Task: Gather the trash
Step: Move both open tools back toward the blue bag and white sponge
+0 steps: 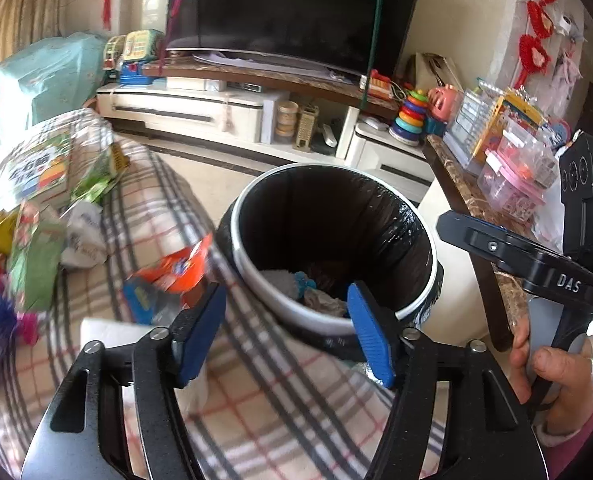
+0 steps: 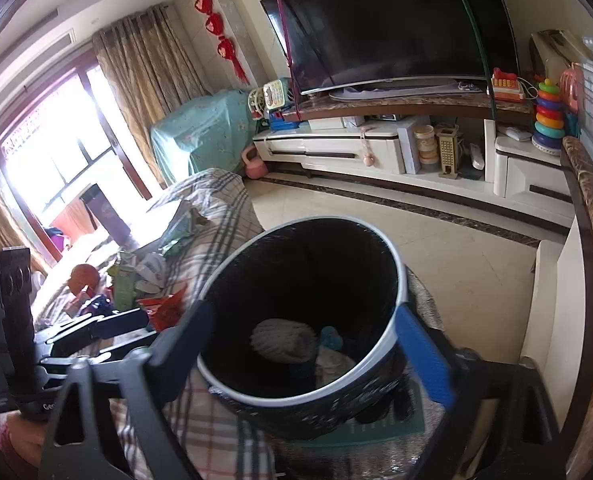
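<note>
The left gripper (image 1: 286, 330) stands with its blue pads apart and nothing between them, hanging just short of the near rim of the trash bin (image 1: 376, 320). The right gripper (image 2: 300, 344) is spread wider still, its jaws framing the bin's (image 2: 396, 272) mouth from above, also empty. Both are released, with no trash in either one.

Inside the bin, just ahead of and below both grippers, lie a pale wad of crumpled stuff (image 2: 284, 340) and a bit of blue (image 2: 330, 338) on the black liner.

The trash not yet collected lies off to the left of the left gripper, spread over the plaid cloth (image 1: 256, 380): an orange and blue wrapper (image 1: 168, 280) is nearest, just ahead of the left pad, and beyond it a white crumpled bag (image 1: 82, 236), a green packet (image 1: 36, 264) and more bright packets (image 1: 0, 320) towards the far left. The orange wrapper seems to run slantwise, from near-left to far-right, though blur makes that uncertain.

By my judgement the left gripper is plainly the nearer one for the next pick; the right gripper would have to cross the bin and the other tool to get there. A short swing leftwards and a little forward should bring the open pads over the orange wrapper.
</note>
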A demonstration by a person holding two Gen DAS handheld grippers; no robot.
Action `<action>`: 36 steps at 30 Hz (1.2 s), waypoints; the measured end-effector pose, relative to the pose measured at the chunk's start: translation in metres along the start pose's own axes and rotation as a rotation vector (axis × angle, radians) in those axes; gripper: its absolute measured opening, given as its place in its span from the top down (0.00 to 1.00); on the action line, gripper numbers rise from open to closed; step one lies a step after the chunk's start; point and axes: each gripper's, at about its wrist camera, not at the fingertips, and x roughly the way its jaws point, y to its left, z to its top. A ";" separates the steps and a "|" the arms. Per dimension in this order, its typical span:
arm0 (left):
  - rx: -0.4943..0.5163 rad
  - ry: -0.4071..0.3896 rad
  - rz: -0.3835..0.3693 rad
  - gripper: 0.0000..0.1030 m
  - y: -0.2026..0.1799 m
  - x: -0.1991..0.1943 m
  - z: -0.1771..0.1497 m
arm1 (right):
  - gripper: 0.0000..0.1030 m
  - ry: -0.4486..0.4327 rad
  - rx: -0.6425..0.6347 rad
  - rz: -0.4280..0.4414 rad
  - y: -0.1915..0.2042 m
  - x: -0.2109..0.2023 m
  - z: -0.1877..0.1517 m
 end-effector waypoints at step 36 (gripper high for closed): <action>-0.266 -0.063 0.214 0.25 0.150 -0.107 -0.116 | 0.03 0.120 -0.301 0.197 0.138 0.031 -0.061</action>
